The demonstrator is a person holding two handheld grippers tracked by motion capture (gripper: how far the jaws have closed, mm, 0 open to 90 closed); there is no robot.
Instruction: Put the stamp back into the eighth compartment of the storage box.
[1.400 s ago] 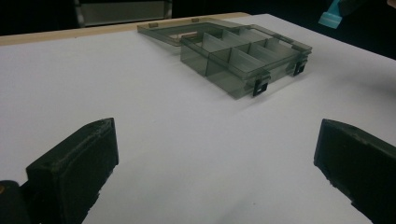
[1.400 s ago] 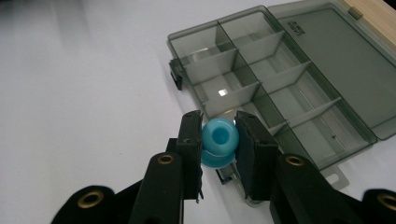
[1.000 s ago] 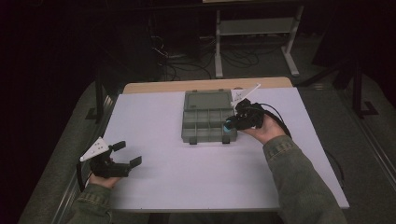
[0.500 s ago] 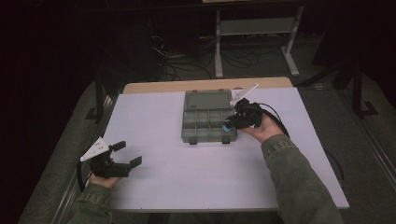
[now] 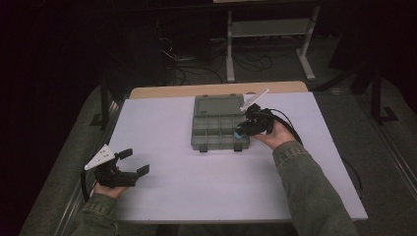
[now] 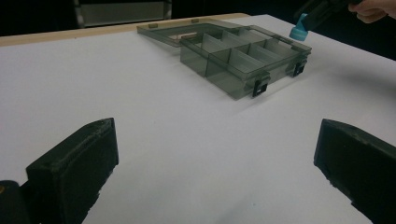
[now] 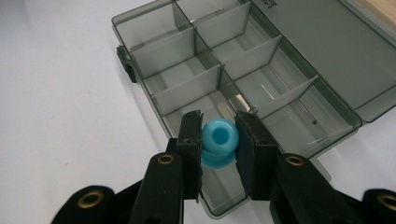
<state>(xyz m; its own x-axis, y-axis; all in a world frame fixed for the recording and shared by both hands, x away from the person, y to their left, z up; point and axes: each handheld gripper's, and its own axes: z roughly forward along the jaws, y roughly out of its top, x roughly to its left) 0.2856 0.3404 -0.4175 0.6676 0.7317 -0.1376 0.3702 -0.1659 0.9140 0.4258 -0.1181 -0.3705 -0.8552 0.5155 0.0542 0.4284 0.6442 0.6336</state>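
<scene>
A smoky-grey compartment box [image 5: 211, 129] lies open mid-table, its lid flat behind it. My right gripper [image 5: 244, 130] hovers over the box's near right corner, shut on a small blue spool-shaped piece [image 5: 238, 133]. In the right gripper view the blue piece [image 7: 218, 140] sits pinched between the pads of the gripper [image 7: 218, 136], above an end compartment of the box [image 7: 280, 93]. At the front left my left gripper [image 5: 134, 162] rests open with nothing in it. The left gripper view has its jaws wide apart [image 6: 215, 172], facing the box [image 6: 243, 58] and the blue piece [image 6: 299, 31].
The white table top [image 5: 196, 187] spreads around the box, with a wooden strip [image 5: 216, 89] along its far edge. Beyond it stand a dark floor with cables [image 5: 196, 64] and a metal frame [image 5: 268, 29]. The box compartments look empty.
My right gripper has crept slightly left over the box with the blue piece still in it. The left gripper has stayed put.
</scene>
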